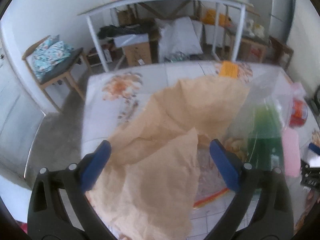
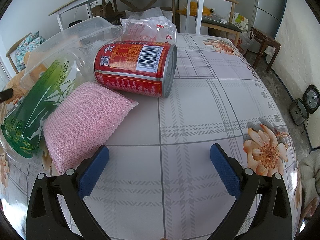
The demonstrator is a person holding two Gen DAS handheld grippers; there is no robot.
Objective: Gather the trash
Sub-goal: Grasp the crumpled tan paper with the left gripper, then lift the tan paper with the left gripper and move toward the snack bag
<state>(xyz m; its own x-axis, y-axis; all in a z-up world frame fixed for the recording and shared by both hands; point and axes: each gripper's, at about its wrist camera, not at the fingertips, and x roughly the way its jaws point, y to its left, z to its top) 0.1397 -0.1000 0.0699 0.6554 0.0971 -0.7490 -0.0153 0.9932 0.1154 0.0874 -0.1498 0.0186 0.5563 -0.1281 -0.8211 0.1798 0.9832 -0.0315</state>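
Note:
In the left wrist view a crumpled tan paper sheet fills the space between the fingers of my left gripper, whose jaws stand wide open; I cannot tell if it touches them. A green-labelled clear bottle lies to its right. In the right wrist view my right gripper is open and empty above the flowered tablecloth. Ahead and to its left lie a pink scrub sponge, a red can on its side, the green bottle, and a clear plastic bag.
A clear plastic tub stands behind the bottle. An orange note lies at the table's far edge. Beyond the table stand a white desk, boxes, a stool with a blue cushion, and chairs.

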